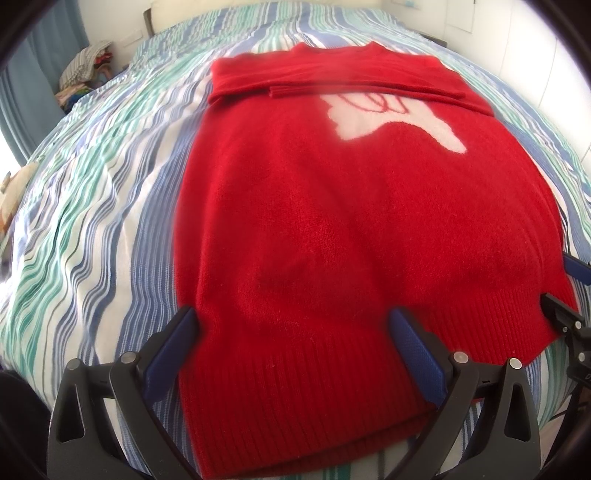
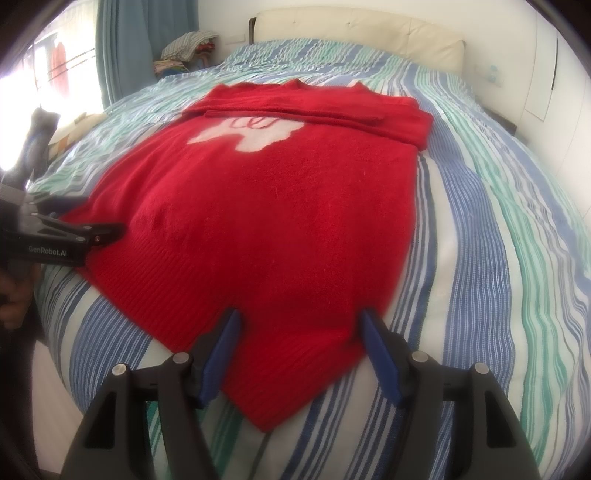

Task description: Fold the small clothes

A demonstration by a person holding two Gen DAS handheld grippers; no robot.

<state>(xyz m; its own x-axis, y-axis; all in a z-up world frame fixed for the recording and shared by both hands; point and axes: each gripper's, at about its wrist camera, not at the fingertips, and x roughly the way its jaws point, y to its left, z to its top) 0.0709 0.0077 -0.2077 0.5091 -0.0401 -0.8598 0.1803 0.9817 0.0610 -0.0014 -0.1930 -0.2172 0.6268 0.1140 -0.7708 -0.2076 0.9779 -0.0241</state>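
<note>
A red knit sweater (image 1: 332, 221) with a white motif lies flat on the striped bed, its sleeves folded across the chest near the collar; it also shows in the right wrist view (image 2: 277, 221). My left gripper (image 1: 295, 325) is open, its blue-padded fingers straddling the ribbed hem at the near left corner. My right gripper (image 2: 299, 325) is open, its fingers straddling the hem at the near right corner. The left gripper's body shows at the left edge of the right wrist view (image 2: 74, 236). The right gripper's fingers (image 1: 561, 306) show at the right edge of the left wrist view.
The bed has a blue, green and white striped cover (image 2: 498, 258) and a cream headboard (image 2: 362, 26). A pile of clothes (image 2: 188, 44) lies at the far left by a blue curtain (image 2: 122, 44). A white wall runs along the right.
</note>
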